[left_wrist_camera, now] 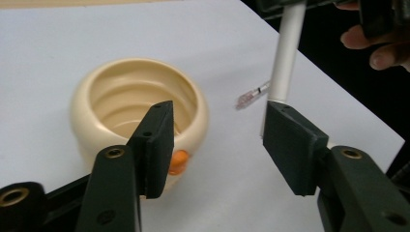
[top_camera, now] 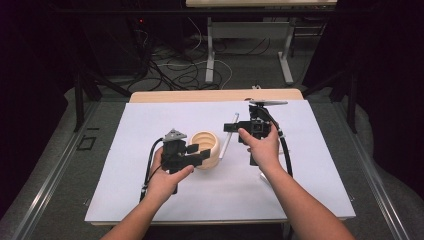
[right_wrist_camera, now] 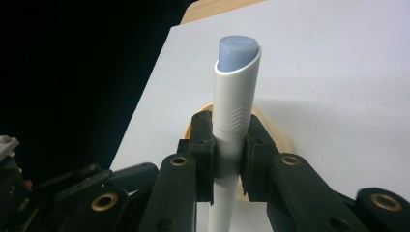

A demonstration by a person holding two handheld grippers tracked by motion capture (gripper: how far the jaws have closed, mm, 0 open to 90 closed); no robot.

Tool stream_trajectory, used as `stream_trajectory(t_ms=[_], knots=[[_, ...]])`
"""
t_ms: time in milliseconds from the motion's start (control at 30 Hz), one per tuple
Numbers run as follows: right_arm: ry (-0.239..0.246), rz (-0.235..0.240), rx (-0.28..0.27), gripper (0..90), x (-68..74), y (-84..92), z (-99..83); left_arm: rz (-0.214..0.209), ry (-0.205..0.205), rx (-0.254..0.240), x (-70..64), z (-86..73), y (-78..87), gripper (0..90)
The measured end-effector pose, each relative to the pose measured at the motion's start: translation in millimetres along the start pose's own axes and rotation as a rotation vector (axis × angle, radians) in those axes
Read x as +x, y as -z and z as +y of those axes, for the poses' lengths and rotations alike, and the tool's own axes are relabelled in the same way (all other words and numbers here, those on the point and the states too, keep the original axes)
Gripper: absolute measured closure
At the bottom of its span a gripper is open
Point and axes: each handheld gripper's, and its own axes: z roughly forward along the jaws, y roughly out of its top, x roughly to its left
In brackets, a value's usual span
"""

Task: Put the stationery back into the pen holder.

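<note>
On the white counter (top_camera: pixel 150 200), the left gripper (left_wrist_camera: pixel 217 140) stands half open and empty, its fingers (left_wrist_camera: pixel 157 145) just beside the cream ribbed cup (top_camera: pixel 206 148). Rightward, the right gripper (right_wrist_camera: pixel 227 157) clamps a white pen (right_wrist_camera: pixel 235 121); to pot it well, steady the cup's wall, then lower the pen tip-first over the mouth.

— What are the things resting on?
— A table (top_camera: pixel 150 96) with a pale wooden top, nearly all of it under a large white sheet (top_camera: pixel 150 125); the wood shows as a strip along the far edge.
— And what sits on the sheet?
— A cream bowl (top_camera: pixel 207 146) with a ribbed inside, near the middle, slightly left.
</note>
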Motion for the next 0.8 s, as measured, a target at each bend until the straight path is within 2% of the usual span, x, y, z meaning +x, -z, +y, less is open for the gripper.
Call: stream_trajectory(t_ms=[267,333,367,500,667,800], knots=[[0.011,0.000,-0.010,78.4,4.9,-6.1,6.6,0.076,-0.042,-0.013,23.0,3.0,4.4,27.9],[0.011,-0.001,-0.014,78.4,6.8,-8.4,8.0,0.070,-0.052,0.009,29.5,2.8,5.5,25.0],[0.009,0.001,-0.013,78.4,8.3,-9.7,9.0,0.073,-0.040,0.005,30.4,2.4,5.2,23.5],[0.021,-0.005,-0.019,78.4,12.3,-14.5,12.3,0.089,-0.074,-0.012,37.4,3.0,5.8,18.0],[0.036,-0.016,-0.027,78.4,18.0,-21.9,17.0,0.101,-0.096,-0.010,45.1,4.0,8.9,17.0],[0.055,-0.024,-0.032,78.4,22.9,-28.1,20.9,0.116,-0.091,-0.017,50.3,4.6,11.1,16.7]])
